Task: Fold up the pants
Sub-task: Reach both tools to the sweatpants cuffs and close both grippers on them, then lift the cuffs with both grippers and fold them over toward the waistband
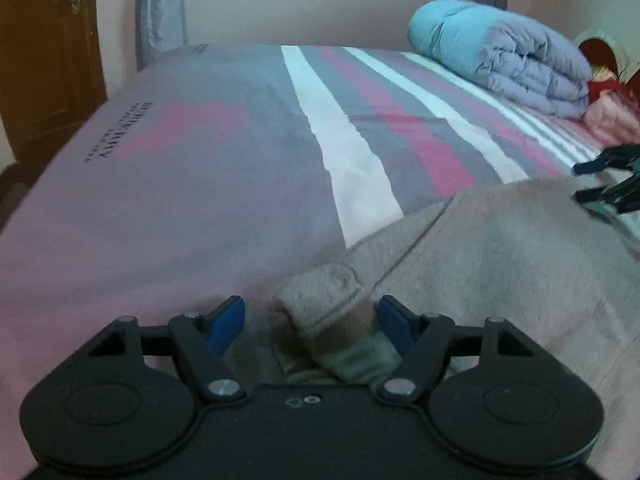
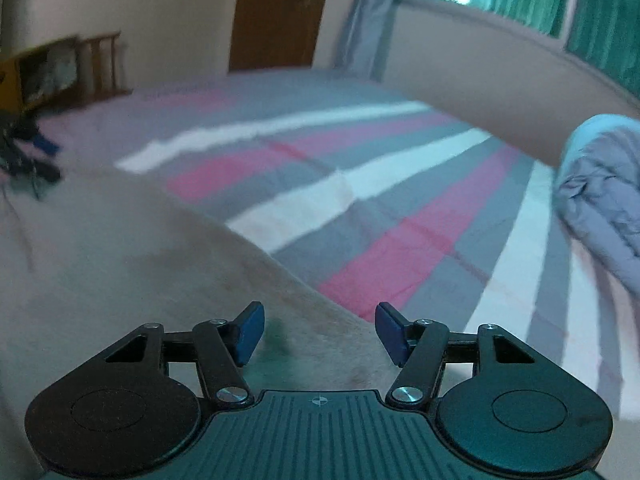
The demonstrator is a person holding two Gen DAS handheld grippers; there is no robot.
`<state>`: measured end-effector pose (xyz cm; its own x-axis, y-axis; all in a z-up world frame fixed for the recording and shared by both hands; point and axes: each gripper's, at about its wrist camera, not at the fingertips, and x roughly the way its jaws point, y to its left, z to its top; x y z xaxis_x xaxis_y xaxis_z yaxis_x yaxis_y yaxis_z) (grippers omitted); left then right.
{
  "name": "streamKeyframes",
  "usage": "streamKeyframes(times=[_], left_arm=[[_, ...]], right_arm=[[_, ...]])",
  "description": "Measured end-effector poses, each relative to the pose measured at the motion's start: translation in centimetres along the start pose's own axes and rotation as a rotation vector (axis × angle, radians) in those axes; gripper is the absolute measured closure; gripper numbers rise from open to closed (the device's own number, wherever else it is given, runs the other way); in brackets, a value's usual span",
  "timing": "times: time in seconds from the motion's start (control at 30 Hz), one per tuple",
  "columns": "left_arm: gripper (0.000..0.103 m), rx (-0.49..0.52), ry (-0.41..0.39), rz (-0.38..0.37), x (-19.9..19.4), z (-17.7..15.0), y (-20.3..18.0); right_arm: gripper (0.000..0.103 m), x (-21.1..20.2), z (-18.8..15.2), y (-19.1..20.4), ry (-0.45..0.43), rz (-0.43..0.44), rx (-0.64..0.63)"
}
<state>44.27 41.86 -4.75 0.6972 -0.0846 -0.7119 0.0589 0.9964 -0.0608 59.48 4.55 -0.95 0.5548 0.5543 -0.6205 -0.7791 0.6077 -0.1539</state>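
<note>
where the left wrist view looks out over the bed (image 1: 168,200), the left tool (image 1: 311,322) sits low at the bottom with its two blue fingers (image 1: 228,322) spread wide apart. the pants (image 1: 500,264) are beige and soft, and they lie on the bed at the right side of this view. one bunched end of the pants, with a thick hem, sits right in the gap between the fingers. the right finger looks like it touches the cloth, but the left finger is apart from it, so nothing is pinched. the bed cover has pink, grey and white stripes. a rolled blue blanket (image 1: 504,56) lies far back on the right, near the wall. the other tool shows dark and blurry at the right edge, just past the pants.

in the right wrist view, the right tool (image 2: 320,334) is also spread open, with its blue fingers (image 2: 250,332) well apart. the pants (image 2: 120,260) fill the left and middle of this view and reach in under the gap between the fingers. they are not pinched here. the striped bed (image 2: 400,220) runs off to the right. the blue blanket (image 2: 600,188) sits at the right edge. a brown door (image 2: 280,12) stands at the back. the left tool (image 2: 28,156) is a dark blur at the left edge, over the pants.
</note>
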Motion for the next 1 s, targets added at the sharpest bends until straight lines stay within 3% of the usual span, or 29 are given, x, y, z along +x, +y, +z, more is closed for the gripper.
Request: streamKeyframes(times=[0.2, 0.27, 0.33, 0.4, 0.43, 0.47, 0.53, 0.63, 0.8, 0.9, 1.0], left_arm=[[0.039, -0.132, -0.024, -0.054, 1.7, 0.6, 2.1], [0.061, -0.166, -0.037, -0.072, 1.8, 0.8, 2.3], [0.070, -0.141, -0.017, -0.051, 2.1, 0.8, 1.6], [0.075, -0.090, -0.015, -0.024, 2.3, 1.1, 0.6], [0.077, -0.073, -0.019, -0.007, 2.2, 1.2, 0.3], [0.078, -0.064, -0.030, 0.007, 1.8, 1.3, -0.1], [0.082, -0.041, -0.073, 0.013, 0.5, 1.4, -0.5], [0.085, 0.000, -0.159, 0.017, -2.8, 1.2, -1.0], [0.085, 0.068, -0.349, -0.012, -11.0, -0.9, -2.9], [0.085, 0.155, -0.377, -0.017, -15.1, -3.1, -4.9], [0.086, 0.167, -0.355, -0.026, -17.7, -6.3, -6.3]], right_arm=[[0.041, 3.2, -0.1, -2.7, 0.052, 0.050, 0.008], [0.041, 3.5, -0.1, -2.7, 0.063, 0.065, 0.010], [0.043, 3.7, -0.1, -2.7, 0.070, 0.067, -0.010], [0.062, 3.6, -0.3, -2.4, 0.084, 0.085, -0.013], [0.085, 3.6, -0.3, -2.1, 0.091, 0.080, -0.024], [0.099, 3.5, 0.0, -1.5, 0.097, 0.071, -0.037], [0.100, 2.4, 0.4, -0.7, 0.094, 0.040, -0.051], [0.100, -1.5, 1.0, 0.2, 0.009, 0.002, -0.044], [0.100, -11.7, 1.0, 3.7, -0.121, -0.038, -0.093], [0.100, -17.8, -0.5, 6.7, -0.167, -0.059, -0.164], [0.100, -22.4, -3.2, 9.9, -0.187, -0.048, -0.169]])
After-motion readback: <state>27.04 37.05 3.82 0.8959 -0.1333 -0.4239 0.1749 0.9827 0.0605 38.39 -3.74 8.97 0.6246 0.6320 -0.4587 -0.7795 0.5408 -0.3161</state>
